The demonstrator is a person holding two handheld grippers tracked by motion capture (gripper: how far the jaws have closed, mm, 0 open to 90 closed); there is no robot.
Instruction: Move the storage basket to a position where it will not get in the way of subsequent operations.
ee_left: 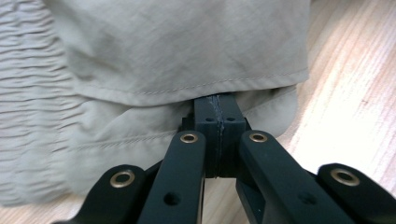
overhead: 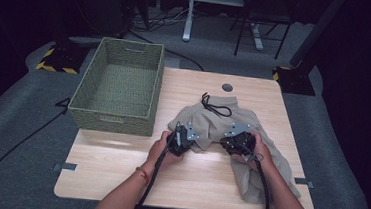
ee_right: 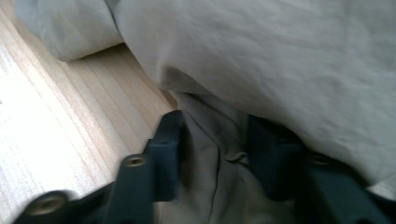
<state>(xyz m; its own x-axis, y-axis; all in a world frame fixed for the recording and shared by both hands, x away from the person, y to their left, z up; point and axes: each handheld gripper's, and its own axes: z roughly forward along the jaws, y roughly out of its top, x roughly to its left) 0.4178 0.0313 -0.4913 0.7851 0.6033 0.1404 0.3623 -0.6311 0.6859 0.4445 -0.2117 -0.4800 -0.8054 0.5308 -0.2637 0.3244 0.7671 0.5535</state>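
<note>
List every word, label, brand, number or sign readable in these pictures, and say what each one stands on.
No readable text in any view.
The beige garment bears no print or label that shows.
The green woven basket has no tag.
The wooden table is unmarked.
The yellow-and-black hazard stripes on the floor bases are a pattern, not words.
The left gripper and right gripper carry no lettering.

The tips of the left gripper (ee_left: 218,122) ran under a hem of the beige garment (ee_left: 187,56), so any cloth caught between them stayed hidden. In the blurred right gripper view, folds of that garment covered the right gripper (ee_right: 212,140) on one side.
</note>
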